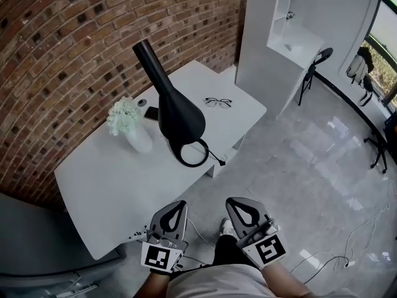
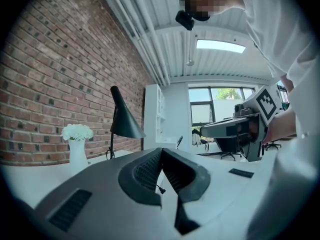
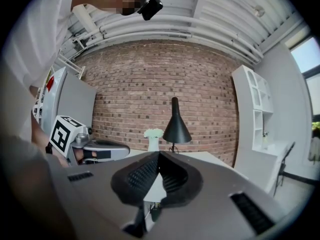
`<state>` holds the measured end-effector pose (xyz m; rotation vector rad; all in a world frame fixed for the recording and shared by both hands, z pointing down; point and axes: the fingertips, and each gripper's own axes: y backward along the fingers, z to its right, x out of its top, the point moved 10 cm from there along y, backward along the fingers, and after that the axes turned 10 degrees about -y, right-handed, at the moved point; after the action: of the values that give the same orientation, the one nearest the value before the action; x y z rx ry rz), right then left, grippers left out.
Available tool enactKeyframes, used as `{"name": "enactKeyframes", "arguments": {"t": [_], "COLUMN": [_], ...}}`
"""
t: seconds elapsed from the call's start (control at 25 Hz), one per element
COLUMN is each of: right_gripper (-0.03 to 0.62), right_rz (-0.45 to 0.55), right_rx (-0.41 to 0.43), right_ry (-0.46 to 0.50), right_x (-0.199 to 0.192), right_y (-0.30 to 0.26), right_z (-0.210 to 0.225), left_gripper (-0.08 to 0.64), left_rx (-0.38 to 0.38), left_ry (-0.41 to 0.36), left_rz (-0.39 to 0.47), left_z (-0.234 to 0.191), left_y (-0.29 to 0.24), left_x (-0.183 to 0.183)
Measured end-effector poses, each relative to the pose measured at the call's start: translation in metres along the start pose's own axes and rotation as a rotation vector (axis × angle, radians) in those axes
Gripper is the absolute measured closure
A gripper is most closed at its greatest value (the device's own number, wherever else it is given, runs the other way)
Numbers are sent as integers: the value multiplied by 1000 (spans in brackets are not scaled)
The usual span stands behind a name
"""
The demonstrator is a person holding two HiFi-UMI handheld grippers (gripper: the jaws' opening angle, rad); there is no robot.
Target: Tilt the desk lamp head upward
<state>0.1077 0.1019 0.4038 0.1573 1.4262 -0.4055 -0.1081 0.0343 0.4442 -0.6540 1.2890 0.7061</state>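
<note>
Lamp (image 1: 180, 117) well ahead of left tongs (image 1: 179, 204) and right tongs (image 1: 231, 202), both closed, empty

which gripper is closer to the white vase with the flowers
Left. The left gripper sits off the table's near edge, down-right of the vase in the head view; the right gripper is beside it, further right and farther away.

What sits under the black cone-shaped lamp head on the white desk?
Its black ring-shaped base and a thin cord show; the lamp head covers the stem in the head view.
</note>
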Motion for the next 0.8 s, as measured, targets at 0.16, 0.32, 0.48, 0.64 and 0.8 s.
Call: {"name": "enactKeyframes", "arguments": {"t": [0.16,0.32,0.48,0.64,0.8], "right_gripper": [577,577,577,577,577], "right_rz": [-5,-13,-40,-49,-38], "right_rx": [49,109,176,220,282], "right_ry": [-20,-33,-50,-59,-59], "right_x": [3,8,6,8,11], "right_y": [-16,-34,-50,-64,-80], "right_z": [35,70,104,134,145], "left_gripper": [554,554,554,554,554], "left_rx": [35,86,158,206,260], "left_ry": [4,4,5,-4,-5], "left_rz": [-42,-67,-107,-147,-183], "left_z": [4,5,9,15,15], "left_y": [-28,-57,-78,-92,-96], "left_x": [3,8,11,16,18]}}
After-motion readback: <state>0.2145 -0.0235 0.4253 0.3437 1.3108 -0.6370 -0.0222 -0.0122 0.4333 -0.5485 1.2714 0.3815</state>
